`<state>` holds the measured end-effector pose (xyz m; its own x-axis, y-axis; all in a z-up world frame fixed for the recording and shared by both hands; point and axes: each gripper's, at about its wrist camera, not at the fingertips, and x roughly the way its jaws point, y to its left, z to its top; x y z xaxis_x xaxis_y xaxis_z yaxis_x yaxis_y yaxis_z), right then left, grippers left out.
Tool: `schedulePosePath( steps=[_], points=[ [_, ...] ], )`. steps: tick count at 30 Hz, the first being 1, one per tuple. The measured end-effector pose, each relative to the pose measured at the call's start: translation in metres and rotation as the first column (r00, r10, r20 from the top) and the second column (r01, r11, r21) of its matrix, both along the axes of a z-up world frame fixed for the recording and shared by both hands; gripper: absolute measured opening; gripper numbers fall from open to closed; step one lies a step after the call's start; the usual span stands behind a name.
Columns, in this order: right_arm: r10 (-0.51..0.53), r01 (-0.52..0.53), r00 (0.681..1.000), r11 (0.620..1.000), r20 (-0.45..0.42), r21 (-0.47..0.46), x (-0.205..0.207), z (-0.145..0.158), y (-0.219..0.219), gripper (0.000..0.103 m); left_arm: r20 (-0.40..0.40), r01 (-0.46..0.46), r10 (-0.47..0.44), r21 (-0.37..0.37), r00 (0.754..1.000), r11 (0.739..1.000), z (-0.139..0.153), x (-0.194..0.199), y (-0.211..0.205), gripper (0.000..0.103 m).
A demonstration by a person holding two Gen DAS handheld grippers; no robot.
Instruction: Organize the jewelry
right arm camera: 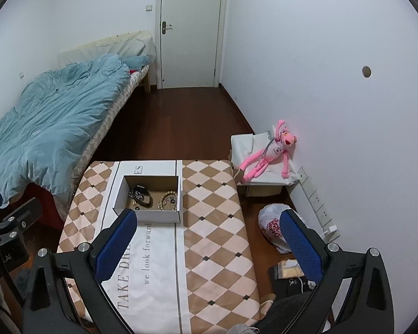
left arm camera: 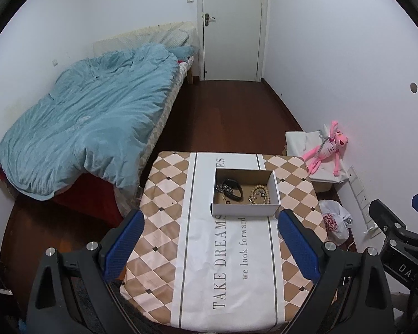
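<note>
- The box (left arm camera: 245, 211) sits on the table (left arm camera: 292, 194), on its white middle stripe, open at the top.
- Inside the box, a black band (left arm camera: 232, 189) and a chain (left arm camera: 220, 188) lie at the left, and a bead bracelet (left arm camera: 260, 193) at the right.
- The left gripper (left arm camera: 209, 239) hovers above the table, near the box, jaws wide, holding nothing.
- The right gripper (right arm camera: 209, 239) hovers likewise, jaws wide and empty.
- A pink toy (right arm camera: 270, 150) lies beside the wall.

Jewelry (left arm camera: 241, 192) inside open box (left arm camera: 245, 208)

Lighting: even, soft indoor light, cool cast; faint shadows. Both views sharp centrally, heavy fisheye bending, black vignette at corners.
</note>
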<state>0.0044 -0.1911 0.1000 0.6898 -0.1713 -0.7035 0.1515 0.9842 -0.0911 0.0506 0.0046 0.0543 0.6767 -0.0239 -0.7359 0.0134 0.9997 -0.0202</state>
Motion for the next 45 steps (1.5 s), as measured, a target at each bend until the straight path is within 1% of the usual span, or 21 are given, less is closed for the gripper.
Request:
schedulePosePath(
  steps=[6,11,19,25,27,29,35,45],
  points=[
    [0.013,-0.012,0.998,1.000,-0.054,0.026,0.022,-0.017,-0.001,0.103,-0.034,-0.008,0.008,-0.016,0.999,1.000,-0.012,0.017,-0.001,0.098],
    [0.031,-0.026,0.994,0.999,-0.106,0.044,0.055,-0.037,0.000,0.103,-0.067,-0.019,0.018,-0.013,0.998,1.000,-0.025,0.047,-0.002,0.098],
    [0.034,-0.029,0.983,0.999,-0.181,0.028,0.111,-0.069,0.004,0.103,-0.157,-0.028,0.030,0.011,0.987,1.000,-0.051,0.093,0.001,0.098],
    [0.041,-0.039,0.972,0.999,-0.230,0.013,0.145,-0.087,0.007,0.103,-0.194,-0.017,0.024,0.035,0.981,0.999,-0.066,0.116,0.000,0.098],
    [0.045,-0.042,0.969,0.999,-0.245,0.016,0.152,-0.094,0.007,0.103,-0.209,-0.011,0.021,0.048,0.978,0.999,-0.071,0.122,-0.001,0.098],
    [0.045,-0.043,0.965,0.999,-0.259,0.015,0.157,-0.100,0.008,0.103,-0.208,-0.013,0.025,0.061,0.978,0.998,-0.073,0.125,-0.001,0.098],
    [0.049,-0.046,0.956,0.999,-0.289,0.016,0.164,-0.112,0.009,0.103,-0.214,-0.011,0.024,0.061,0.976,0.998,-0.077,0.128,0.000,0.098],
    [0.052,-0.050,0.950,0.999,-0.306,0.015,0.162,-0.117,0.008,0.103,-0.224,-0.018,0.031,0.061,0.974,0.998,-0.088,0.126,0.002,0.098]
  ],
)
